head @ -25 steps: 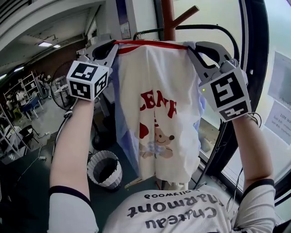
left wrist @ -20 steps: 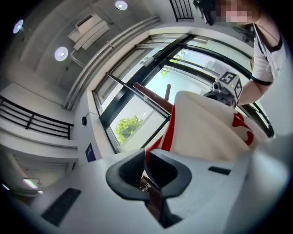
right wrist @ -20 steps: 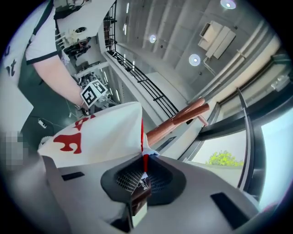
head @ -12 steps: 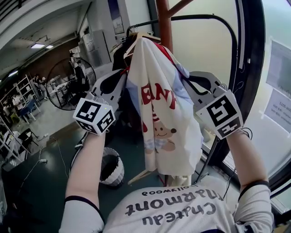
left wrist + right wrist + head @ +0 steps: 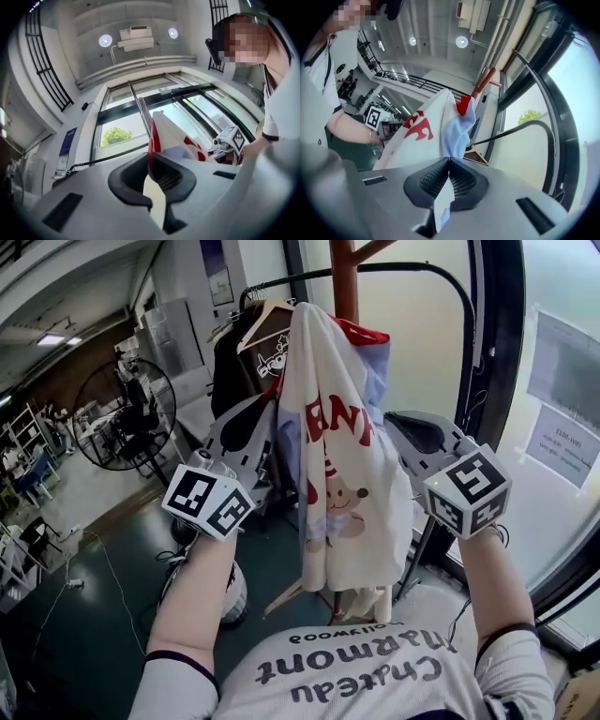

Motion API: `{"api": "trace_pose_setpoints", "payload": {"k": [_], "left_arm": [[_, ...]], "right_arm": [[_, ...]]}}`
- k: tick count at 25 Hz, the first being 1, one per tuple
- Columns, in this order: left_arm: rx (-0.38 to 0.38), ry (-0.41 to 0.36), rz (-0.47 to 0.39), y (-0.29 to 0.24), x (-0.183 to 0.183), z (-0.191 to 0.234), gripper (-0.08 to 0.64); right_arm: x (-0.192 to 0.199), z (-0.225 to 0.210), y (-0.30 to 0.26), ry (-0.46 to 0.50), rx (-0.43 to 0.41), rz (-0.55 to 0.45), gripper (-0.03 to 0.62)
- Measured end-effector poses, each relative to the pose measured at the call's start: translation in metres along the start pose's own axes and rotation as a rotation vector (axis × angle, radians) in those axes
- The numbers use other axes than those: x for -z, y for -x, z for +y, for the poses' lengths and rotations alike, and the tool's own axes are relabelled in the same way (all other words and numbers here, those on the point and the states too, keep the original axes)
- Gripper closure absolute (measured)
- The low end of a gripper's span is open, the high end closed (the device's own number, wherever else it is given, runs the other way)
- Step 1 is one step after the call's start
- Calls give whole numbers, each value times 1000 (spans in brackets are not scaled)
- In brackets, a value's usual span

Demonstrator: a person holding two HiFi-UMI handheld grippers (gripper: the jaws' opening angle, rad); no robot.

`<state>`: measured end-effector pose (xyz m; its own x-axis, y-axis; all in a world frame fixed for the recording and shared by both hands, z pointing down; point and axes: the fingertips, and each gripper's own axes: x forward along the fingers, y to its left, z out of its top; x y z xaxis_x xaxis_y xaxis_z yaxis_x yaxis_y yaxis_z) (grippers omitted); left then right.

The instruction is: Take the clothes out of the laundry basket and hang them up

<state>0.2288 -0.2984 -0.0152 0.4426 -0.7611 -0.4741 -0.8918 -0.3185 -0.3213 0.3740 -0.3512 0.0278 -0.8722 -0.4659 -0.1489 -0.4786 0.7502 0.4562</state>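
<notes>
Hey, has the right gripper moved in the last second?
Yes. The right gripper has dropped from about level with the black clothes rail to well below it, still shut on the white T-shirt.

A big round fan (image 5: 122, 413) stands on the dark floor (image 5: 66, 643) at the left, near a grey cabinet (image 5: 173, 329). A pale cable (image 5: 105, 579) trails across the floor beside it. Farther left are white shelves (image 5: 23, 423), with what may be chairs close by, too small to be sure. A strip light (image 5: 52, 338) glows on the ceiling. At the right a window (image 5: 553, 540) in a black frame (image 5: 502, 381) bears two paper notices (image 5: 561, 444), one above the other. Through the glass a green tree (image 5: 115, 136) shows. Overhead are two round lamps (image 5: 105, 41), a white ceiling unit (image 5: 136, 37) between them, and black railings (image 5: 49, 75).
</notes>
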Motion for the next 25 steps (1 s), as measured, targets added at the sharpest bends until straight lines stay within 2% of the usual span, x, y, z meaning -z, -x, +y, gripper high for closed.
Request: {"api": "trace_pose_setpoints", "payload": {"k": [3, 7, 12, 17, 20, 23, 25], "left_arm": [[54, 71, -49, 12, -8, -9, 538], [102, 148, -64, 21, -16, -11, 511], [107, 222, -20, 51, -2, -20, 500], [65, 350, 42, 85, 16, -51, 521], [14, 388, 80, 105, 14, -77, 541], [-9, 403, 138, 128, 16, -122, 543], [-54, 440, 152, 144, 18, -149, 543]], "right_arm": [[-11, 14, 19, -84, 20, -29, 563], [-30, 39, 41, -153, 32, -74, 563], [-45, 81, 66, -182, 9, -88, 563], [-49, 101, 84, -200, -42, -72, 563], [-47, 107, 99, -227, -75, -67, 563], [-38, 115, 122, -348, -83, -93, 561], [-26, 120, 141, -455, -71, -100, 562]]}}
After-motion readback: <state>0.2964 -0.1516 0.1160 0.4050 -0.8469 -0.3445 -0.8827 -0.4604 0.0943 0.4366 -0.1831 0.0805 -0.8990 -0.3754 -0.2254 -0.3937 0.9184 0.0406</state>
